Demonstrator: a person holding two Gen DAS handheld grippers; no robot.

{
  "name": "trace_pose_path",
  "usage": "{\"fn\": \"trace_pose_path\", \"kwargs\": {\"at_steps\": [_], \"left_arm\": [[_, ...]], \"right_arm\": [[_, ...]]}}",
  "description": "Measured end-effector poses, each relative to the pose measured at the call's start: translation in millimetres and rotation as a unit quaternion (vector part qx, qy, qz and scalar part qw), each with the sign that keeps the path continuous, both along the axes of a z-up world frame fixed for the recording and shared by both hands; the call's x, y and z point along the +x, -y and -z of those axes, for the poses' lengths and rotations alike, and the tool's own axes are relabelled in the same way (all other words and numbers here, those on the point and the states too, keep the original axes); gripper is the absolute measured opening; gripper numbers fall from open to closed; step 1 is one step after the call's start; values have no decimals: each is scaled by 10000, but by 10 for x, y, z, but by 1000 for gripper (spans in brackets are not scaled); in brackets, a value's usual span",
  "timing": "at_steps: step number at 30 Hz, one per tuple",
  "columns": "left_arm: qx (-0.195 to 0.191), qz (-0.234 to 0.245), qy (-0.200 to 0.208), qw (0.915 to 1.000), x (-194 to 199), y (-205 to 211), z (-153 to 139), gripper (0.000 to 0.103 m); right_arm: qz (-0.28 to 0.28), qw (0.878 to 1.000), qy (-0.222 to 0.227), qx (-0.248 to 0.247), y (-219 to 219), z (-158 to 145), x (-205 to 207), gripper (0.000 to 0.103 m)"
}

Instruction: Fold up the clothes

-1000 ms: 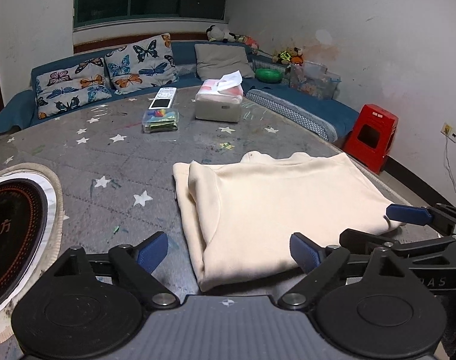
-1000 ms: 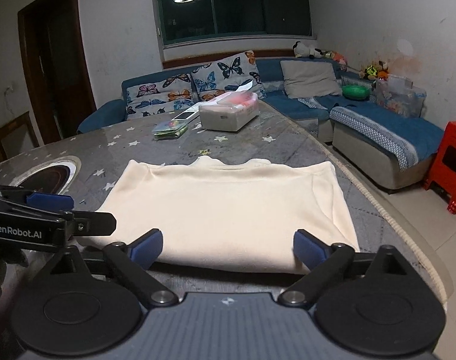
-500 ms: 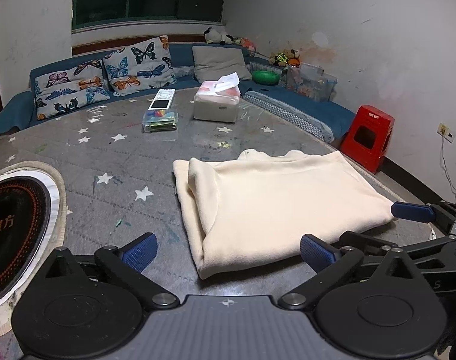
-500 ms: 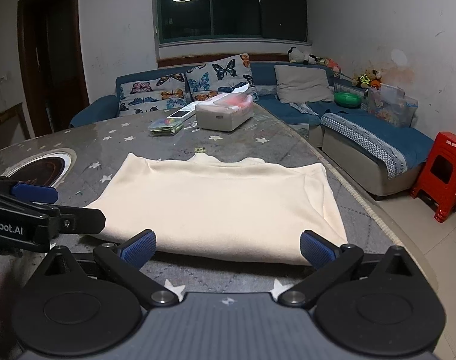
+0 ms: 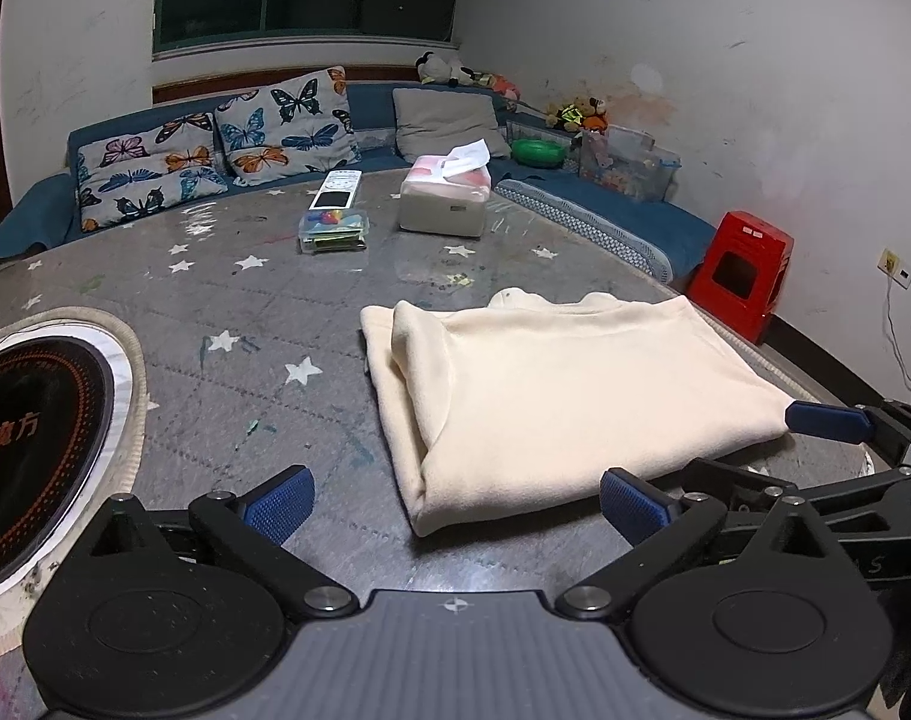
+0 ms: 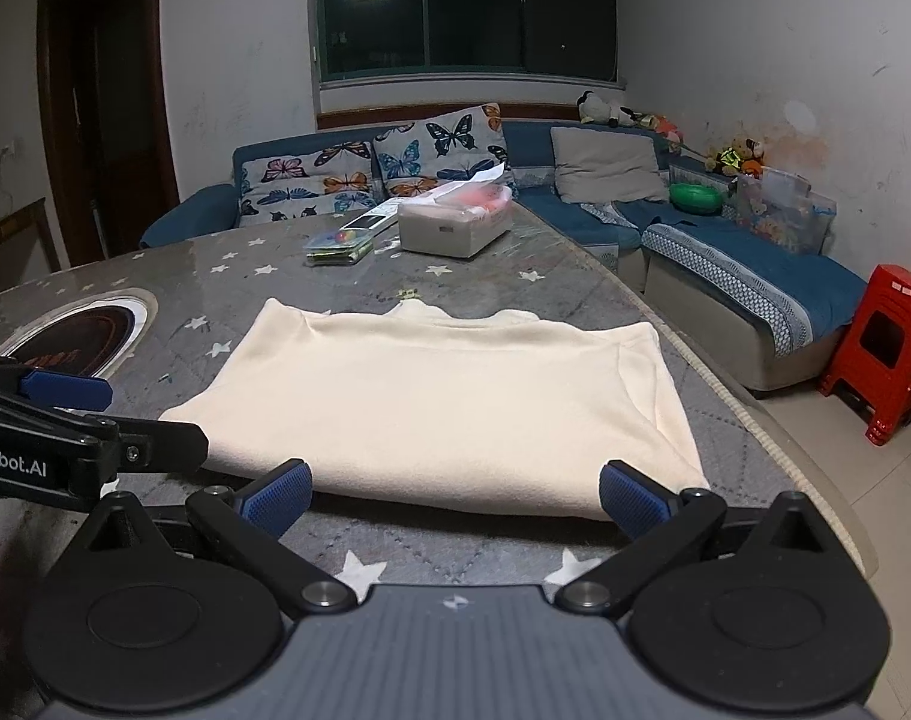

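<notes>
I am holding my left tool and right tool wide apart, just opened, near the folded cream garment lying on the tabletop.

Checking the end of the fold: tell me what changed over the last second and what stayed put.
Both grippers have just been opening and now stand wide, nothing between the fingers. The left gripper and right gripper drew slightly back from the cream garment, so more of the star-patterned table shows in front of its near edge. The garment lies folded flat as before; the tissue box and remote are unmoved.
</notes>
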State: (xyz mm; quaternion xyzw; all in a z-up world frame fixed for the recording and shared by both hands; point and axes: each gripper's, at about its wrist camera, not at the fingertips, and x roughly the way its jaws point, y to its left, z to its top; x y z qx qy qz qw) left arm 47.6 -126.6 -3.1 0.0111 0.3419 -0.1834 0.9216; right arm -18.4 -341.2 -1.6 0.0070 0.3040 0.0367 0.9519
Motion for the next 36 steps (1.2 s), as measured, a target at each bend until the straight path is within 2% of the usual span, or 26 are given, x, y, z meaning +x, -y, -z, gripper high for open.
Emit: {"fn": "trace_pose_path", "kwargs": {"at_steps": [36], "left_arm": [[98, -31, -93, 9999, -22, 24, -26, 103]], "right_arm": [[-30, 9998, -173, 89, 0, 35, 15, 103]]}}
